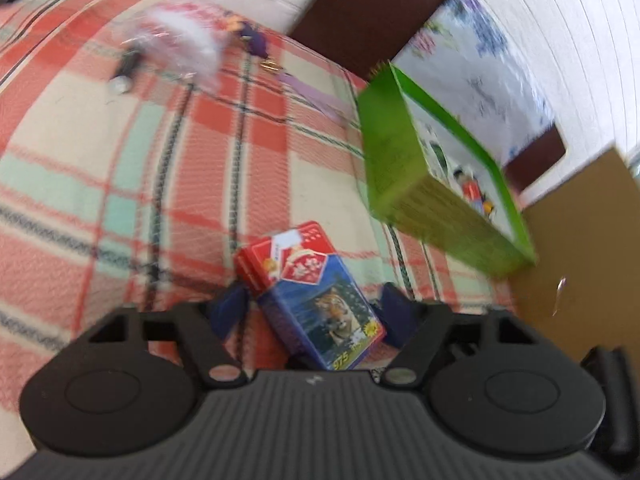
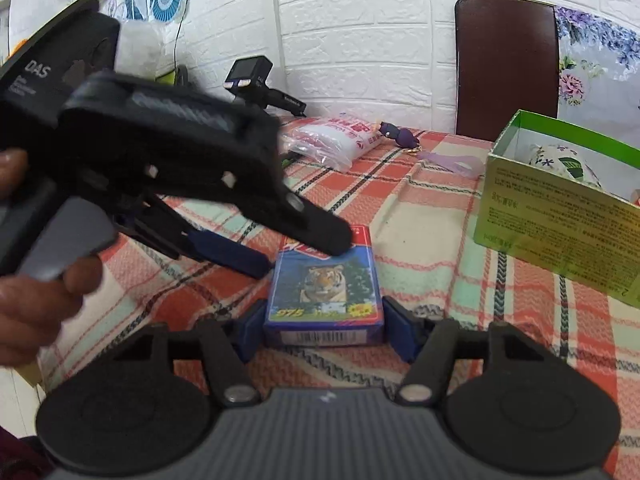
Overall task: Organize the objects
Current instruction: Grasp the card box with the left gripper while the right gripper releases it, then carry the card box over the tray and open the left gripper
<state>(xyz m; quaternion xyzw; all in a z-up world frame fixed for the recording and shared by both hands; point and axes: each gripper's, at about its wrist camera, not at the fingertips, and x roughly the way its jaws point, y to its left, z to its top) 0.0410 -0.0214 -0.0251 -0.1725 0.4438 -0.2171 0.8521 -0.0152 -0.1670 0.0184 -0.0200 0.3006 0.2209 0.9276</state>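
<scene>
Tiger card box [image 2: 325, 300] on plaid cloth [image 2: 432, 240], between both grippers' spread fingers

The card box [image 2: 324, 292] with the tiger picture is showing the yellow number "575" at its lower left corner, with a barcode on its near end. In the right wrist view the left gripper [image 2: 304, 248] is carrying the white letters "DAS" on its black body. The small print on the green box [image 2: 560, 216], right of the card box, is not readable.

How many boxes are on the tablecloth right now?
2. The tiger card box lies flat between the right tool's open fingers, and the open green box stands farther right. Others may be hidden behind the left tool.
</scene>
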